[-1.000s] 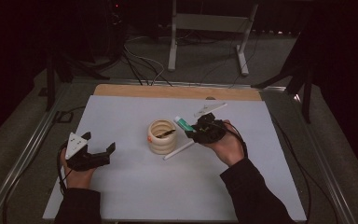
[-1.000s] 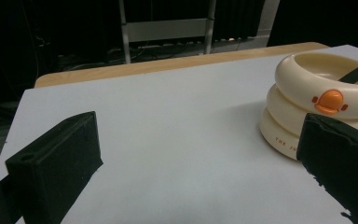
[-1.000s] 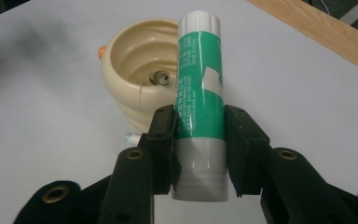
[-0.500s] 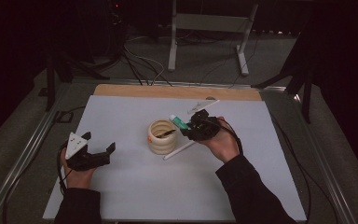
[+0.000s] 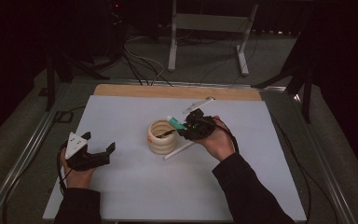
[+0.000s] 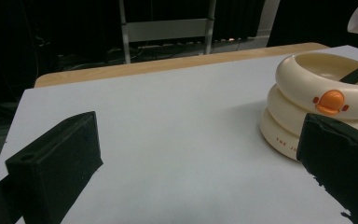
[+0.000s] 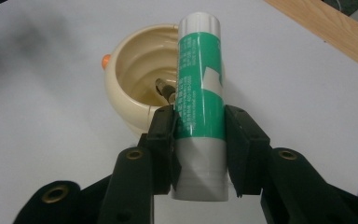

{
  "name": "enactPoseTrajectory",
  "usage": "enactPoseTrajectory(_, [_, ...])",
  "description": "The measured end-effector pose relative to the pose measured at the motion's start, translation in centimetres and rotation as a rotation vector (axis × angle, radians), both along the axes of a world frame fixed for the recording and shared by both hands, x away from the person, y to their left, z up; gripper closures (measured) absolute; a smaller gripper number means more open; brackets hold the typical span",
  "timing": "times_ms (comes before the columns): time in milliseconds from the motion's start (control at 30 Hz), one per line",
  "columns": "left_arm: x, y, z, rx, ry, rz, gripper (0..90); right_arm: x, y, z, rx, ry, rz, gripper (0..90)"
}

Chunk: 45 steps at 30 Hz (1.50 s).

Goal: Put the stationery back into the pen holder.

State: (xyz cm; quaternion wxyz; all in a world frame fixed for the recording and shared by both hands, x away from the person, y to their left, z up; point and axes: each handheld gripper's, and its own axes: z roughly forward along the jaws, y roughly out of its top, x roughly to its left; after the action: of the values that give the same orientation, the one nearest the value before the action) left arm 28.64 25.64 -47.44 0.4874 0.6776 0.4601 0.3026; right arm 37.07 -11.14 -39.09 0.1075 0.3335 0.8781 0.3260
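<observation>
R gripper [image 7: 199, 135] clamps glue stick [image 7: 199, 84] above ribbed holder [image 7: 135, 100]. L gripper [image 6: 200, 154] open, empty. Risk: stick strikes rim, tips holder.

A white table top [image 5: 121, 186] carries a wooden strip [image 5: 177, 92] along its far edge and metal rails [image 5: 23, 154] at both sides. Beyond the wooden strip lies grey carpet floor [image 5: 205, 60], crossed by loose cables [image 5: 140, 60]. A grey metal stand [image 5: 209, 28] with 2 legs sits behind the strip. Dark stand legs [image 5: 56, 65] rise left of it. The room behind is dark.
</observation>
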Motion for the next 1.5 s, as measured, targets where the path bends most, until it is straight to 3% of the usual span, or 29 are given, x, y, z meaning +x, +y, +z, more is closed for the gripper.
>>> enactPoseTrajectory(533, [0.0, 0.1, 0.0, 0.000, 0.000, 0.003, 0.1, 0.2, 1.6, -0.6, -0.021, 0.036, 0.032, 65.6])
enactPoseTrajectory(1133, [0.0, 0.2, 0.0, -0.002, 0.000, 0.004, 0.1, 0.5, 2.5, 0.2, 0.004, 0.029, 0.021, 65.6])
enactPoseTrajectory(1500, [0.0, 0.2, 0.0, -0.004, 0.000, 0.005, 0.1, 0.5, 3.6, 0.5, -0.024, 0.033, 0.037, 65.5])
